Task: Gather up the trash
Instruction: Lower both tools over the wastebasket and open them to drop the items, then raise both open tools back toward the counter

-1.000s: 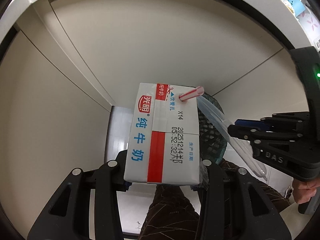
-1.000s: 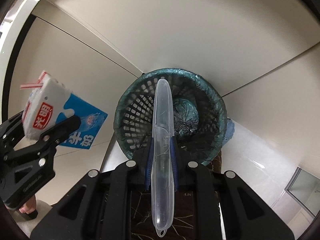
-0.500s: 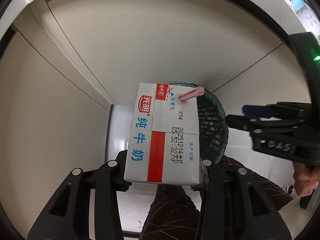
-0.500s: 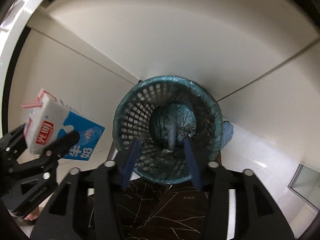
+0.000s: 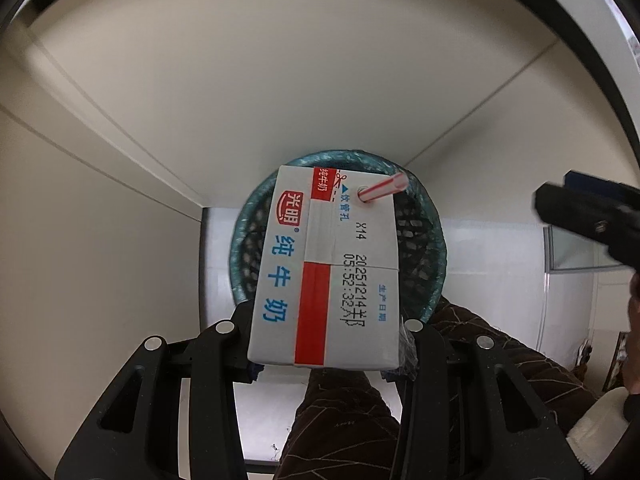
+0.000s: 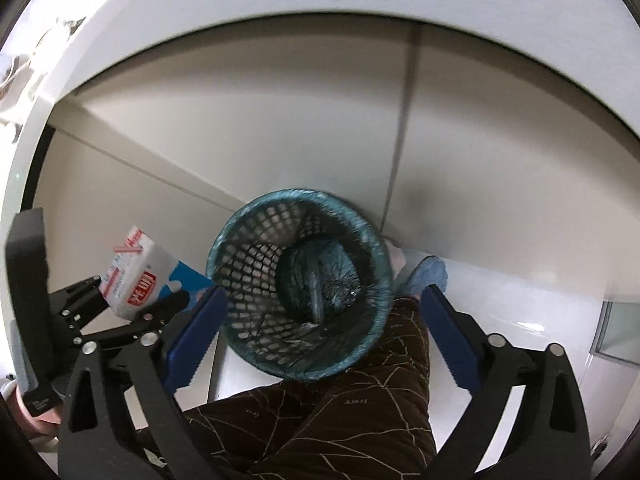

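The milk carton (image 5: 326,280), white with blue and red print and a red-and-white striped straw (image 5: 383,188) poking from its top, sits clamped between the two fingers of the left gripper (image 5: 326,344), which press on its lower sides. In the left wrist view the carton hangs directly above the open mouth of the teal mesh trash basket (image 5: 424,256), lined with a bag and standing on the floor against pale cabinet fronts. In the right wrist view the same carton (image 6: 136,276) shows off to the left of the basket (image 6: 300,292), level with its rim. The right gripper (image 6: 320,328) has just been opening; its blue-padded jaws stand wide apart, nothing between them, straddling the basket. A clear plastic case (image 6: 314,292) lies at the basket's bottom. The person's dark patterned trouser leg (image 6: 340,412) fills the foreground below the basket
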The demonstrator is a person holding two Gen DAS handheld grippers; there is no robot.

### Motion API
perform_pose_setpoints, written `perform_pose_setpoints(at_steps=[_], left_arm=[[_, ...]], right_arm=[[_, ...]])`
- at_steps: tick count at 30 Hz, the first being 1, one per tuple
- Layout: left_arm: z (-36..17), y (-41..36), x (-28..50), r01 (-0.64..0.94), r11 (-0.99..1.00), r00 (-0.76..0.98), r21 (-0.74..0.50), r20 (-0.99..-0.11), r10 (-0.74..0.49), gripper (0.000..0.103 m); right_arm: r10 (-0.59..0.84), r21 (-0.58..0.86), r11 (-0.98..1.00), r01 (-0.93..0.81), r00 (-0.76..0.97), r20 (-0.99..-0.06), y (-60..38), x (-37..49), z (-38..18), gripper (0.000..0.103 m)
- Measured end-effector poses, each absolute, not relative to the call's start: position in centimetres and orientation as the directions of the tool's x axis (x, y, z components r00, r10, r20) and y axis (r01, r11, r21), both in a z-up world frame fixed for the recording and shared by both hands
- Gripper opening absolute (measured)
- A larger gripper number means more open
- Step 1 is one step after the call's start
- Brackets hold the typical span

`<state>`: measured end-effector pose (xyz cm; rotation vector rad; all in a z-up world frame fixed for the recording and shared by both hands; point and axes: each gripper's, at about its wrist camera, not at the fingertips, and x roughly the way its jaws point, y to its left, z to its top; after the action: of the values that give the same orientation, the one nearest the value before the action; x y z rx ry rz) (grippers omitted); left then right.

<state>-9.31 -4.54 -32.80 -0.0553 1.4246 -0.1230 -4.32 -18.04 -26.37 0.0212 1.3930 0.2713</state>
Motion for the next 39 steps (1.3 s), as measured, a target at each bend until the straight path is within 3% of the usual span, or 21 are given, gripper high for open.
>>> perform_pose_setpoints(at_steps=[8,24,26,28,39], left_arm=[[-35.4,-6.7,-9.7,0.115,0.988,0.122,-0.105,-0.985,-0.119,0.04],[-35.8,-8.4,-8.1,0.157,0.983,0.08,-0.091,-0.991,-0.105,0.041],[-35.4,-8.5,-8.1,0.152,0.984,0.086,-0.091,-0.991,-0.105,0.043],[-35.1,-8.3,-8.2,0.143,0.986,0.096,-0.09,-0.99,-0.104,0.055],[-31.0,-6.4,-8.5,0.074,0.994,0.188,-0.08,-0.978,-0.093,0.082]], right_arm=[[0.158,0.133,0.983,-0.129,0.212,-0.964,-21.0,-4.6,-25.4,0.095],[0.136,0.118,0.989,-0.09,0.228,-0.964,-23.7,-4.7,-24.8,0.095],[0.134,0.116,0.989,-0.088,0.228,-0.964,-23.7,-4.6,-24.9,0.095],[0.133,0.116,0.989,-0.088,0.229,-0.964,-23.5,-4.5,-24.9,0.095],[0.134,0.107,0.988,-0.114,0.262,-0.956,-22.6,-4.2,-23.4,0.095]])
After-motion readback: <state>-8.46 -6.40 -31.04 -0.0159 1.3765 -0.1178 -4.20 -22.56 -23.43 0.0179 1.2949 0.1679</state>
